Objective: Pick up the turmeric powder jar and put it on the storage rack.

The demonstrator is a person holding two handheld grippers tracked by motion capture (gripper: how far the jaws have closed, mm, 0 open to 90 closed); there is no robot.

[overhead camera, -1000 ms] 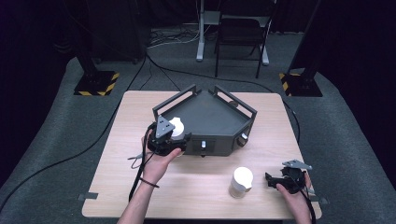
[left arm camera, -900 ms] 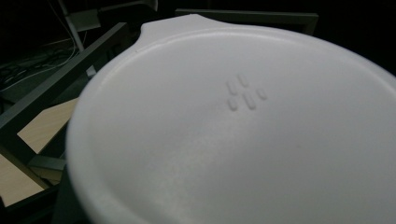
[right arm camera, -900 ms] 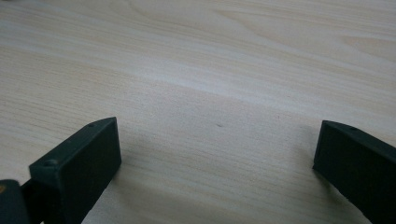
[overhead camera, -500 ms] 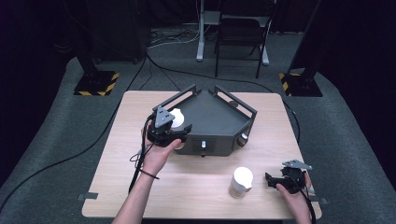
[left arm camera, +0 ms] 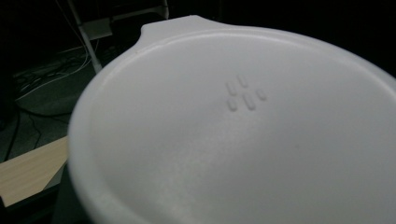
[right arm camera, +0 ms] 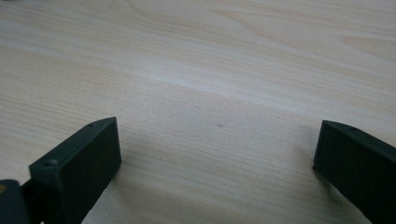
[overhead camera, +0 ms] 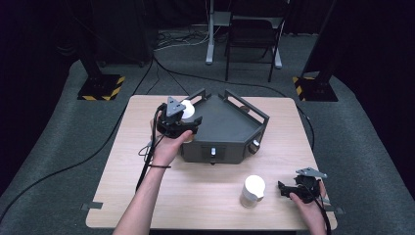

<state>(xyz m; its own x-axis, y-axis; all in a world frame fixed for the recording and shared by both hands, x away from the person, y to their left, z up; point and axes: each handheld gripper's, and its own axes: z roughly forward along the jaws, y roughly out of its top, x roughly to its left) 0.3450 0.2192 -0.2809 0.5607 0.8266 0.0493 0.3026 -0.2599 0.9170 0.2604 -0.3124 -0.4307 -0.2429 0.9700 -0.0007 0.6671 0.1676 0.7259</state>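
My left gripper (overhead camera: 182, 119) is shut on a white round lid (overhead camera: 189, 109) and holds it above the left rear part of a dark grey angular device (overhead camera: 225, 129). In the left gripper view the white lid (left arm camera: 243, 126) sits very close, with a small tab on its rim and a few raised marks near its middle; it hides the jaws. A white cup (overhead camera: 253, 190) stands on the table near the front. To its right my right gripper (overhead camera: 287, 189) rests low over the wood, open, its jaws wide apart with nothing between them (right arm camera: 217, 154).
The wooden table (overhead camera: 147, 196) carries the device at its middle rear. A cable (overhead camera: 147, 156) trails from the left gripper along the forearm. Beyond the table are a dark chair (overhead camera: 252, 34), stands with striped yellow-black bases (overhead camera: 100, 88) and floor cables.
The left hand has moved away from the person and upward with the white lid, from the device's front left corner to above its left rear. The right gripper has stayed put.
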